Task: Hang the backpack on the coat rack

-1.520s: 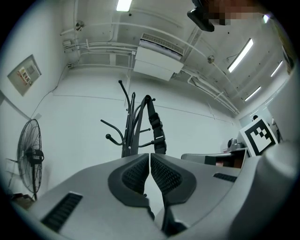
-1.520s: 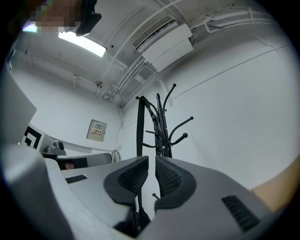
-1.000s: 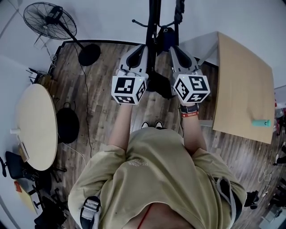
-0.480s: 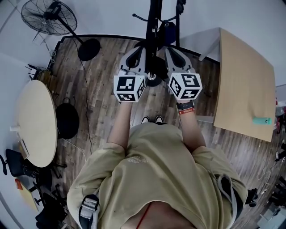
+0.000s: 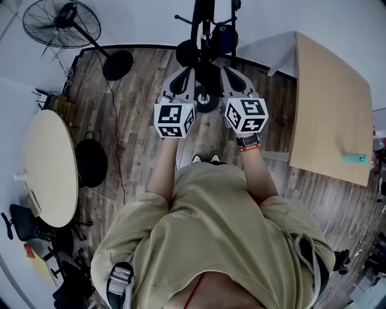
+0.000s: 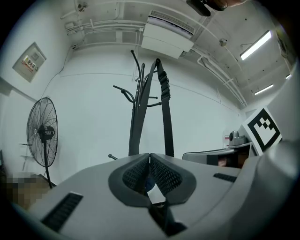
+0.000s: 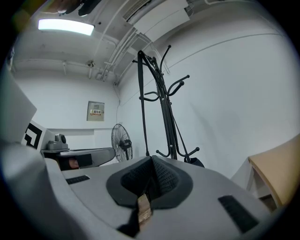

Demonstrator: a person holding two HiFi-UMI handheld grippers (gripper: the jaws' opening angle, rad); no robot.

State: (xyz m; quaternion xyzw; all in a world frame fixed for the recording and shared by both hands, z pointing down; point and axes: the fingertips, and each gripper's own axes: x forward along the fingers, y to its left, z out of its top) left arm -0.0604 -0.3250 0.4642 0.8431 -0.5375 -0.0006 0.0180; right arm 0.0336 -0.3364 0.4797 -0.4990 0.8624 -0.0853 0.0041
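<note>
The black coat rack (image 5: 202,18) stands straight ahead against the white wall, its hooks (image 6: 123,91) spreading near the top. Between the two grippers hangs the dark backpack (image 5: 208,77), mostly hidden by them. My left gripper (image 5: 181,78) is shut on a black strap (image 6: 164,112) that runs up to the rack's top; a white tag (image 6: 153,193) sits between its pads. My right gripper (image 5: 229,73) is shut on a thin black strap (image 7: 141,108) that also rises to the rack (image 7: 165,108). A tan tag (image 7: 143,206) sticks out of the right jaws.
A standing fan (image 5: 60,24) is at the far left. A round table (image 5: 48,169) lies to the left and a rectangular wooden table (image 5: 332,114) to the right. A small dark bag (image 7: 197,162) hangs low on the rack. A black round thing (image 5: 90,169) lies on the floor.
Both grippers have moved forward and closer together toward the rack, carrying the straps. The backpack has come in close against the rack's pole.
</note>
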